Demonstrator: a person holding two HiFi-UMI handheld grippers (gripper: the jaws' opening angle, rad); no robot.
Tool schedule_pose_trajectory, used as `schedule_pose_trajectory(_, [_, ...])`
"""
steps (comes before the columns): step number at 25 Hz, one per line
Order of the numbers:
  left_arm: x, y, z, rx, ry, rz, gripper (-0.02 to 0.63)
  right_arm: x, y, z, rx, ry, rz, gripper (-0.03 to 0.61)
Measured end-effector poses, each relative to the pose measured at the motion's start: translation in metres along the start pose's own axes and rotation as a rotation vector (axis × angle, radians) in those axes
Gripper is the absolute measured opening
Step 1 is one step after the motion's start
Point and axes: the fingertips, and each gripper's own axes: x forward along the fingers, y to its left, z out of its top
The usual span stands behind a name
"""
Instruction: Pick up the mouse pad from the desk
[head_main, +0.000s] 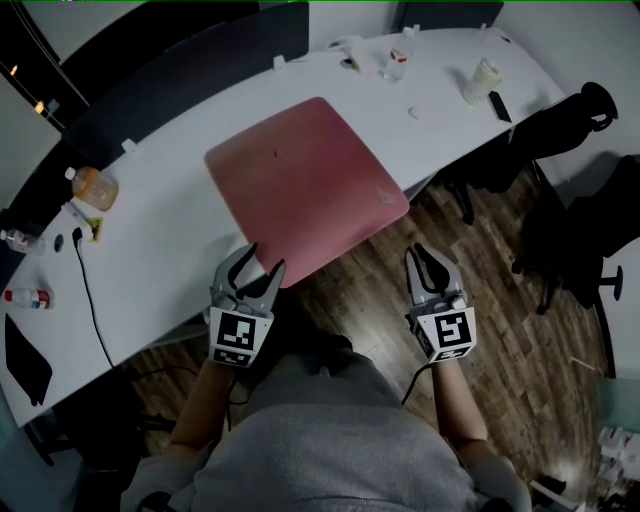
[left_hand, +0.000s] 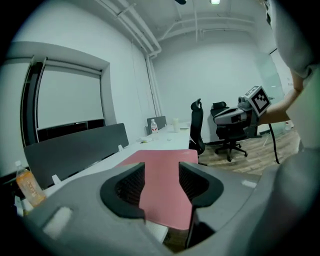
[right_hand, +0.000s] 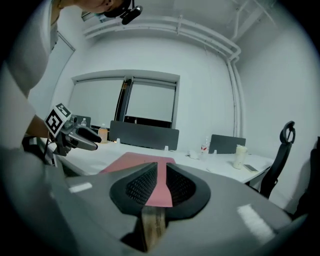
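Note:
A pink mouse pad (head_main: 305, 180) lies on the white desk (head_main: 170, 230), its near corner hanging over the desk's front edge. My left gripper (head_main: 258, 262) is at that near-left corner, jaws open wide. In the left gripper view the pad (left_hand: 162, 205) shows between the spread jaws of the left gripper (left_hand: 161, 172), untouched by the pads. My right gripper (head_main: 428, 262) hovers over the wooden floor, right of the pad and apart from it. Its jaws stand a narrow gap apart with nothing between them, and the pad (right_hand: 135, 161) lies ahead of the right gripper (right_hand: 161, 176).
A bottle of orange drink (head_main: 95, 187) and a black cable (head_main: 90, 290) sit at the desk's left. A water bottle (head_main: 397, 55), a cup (head_main: 482, 80) and a phone (head_main: 500, 105) are at the far right. Black chairs (head_main: 560, 130) stand right of the desk; a dark divider (head_main: 180, 70) runs behind it.

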Motion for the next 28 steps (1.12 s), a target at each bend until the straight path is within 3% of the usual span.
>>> schedule_pose_trajectory(5, [0.002,-0.022,-0.021,0.004,0.069,0.013,0.234,0.018,-0.015,-0.025,-0.106,0.050,0.069,0.085])
schedule_pose_trajectory(17, [0.018,-0.062,-0.090,0.071,0.245,0.037,0.283,0.064,-0.016,-0.096,-0.229,0.166,0.174,0.206])
schedule_pose_trajectory(20, [0.025,-0.069,-0.103,0.092,0.277,0.041,0.299,0.073,-0.021,-0.116,-0.268,0.204,0.176,0.252])
schedule_pose_trajectory(24, [0.029,-0.066,-0.113,0.135,0.293,0.091,0.300,0.086,-0.035,-0.151,-0.311,0.285,0.153,0.270])
schedule_pose_trajectory(28, [0.033,-0.060,-0.126,0.128,0.316,0.125,0.300,0.102,-0.054,-0.178,-0.393,0.367,0.106,0.284])
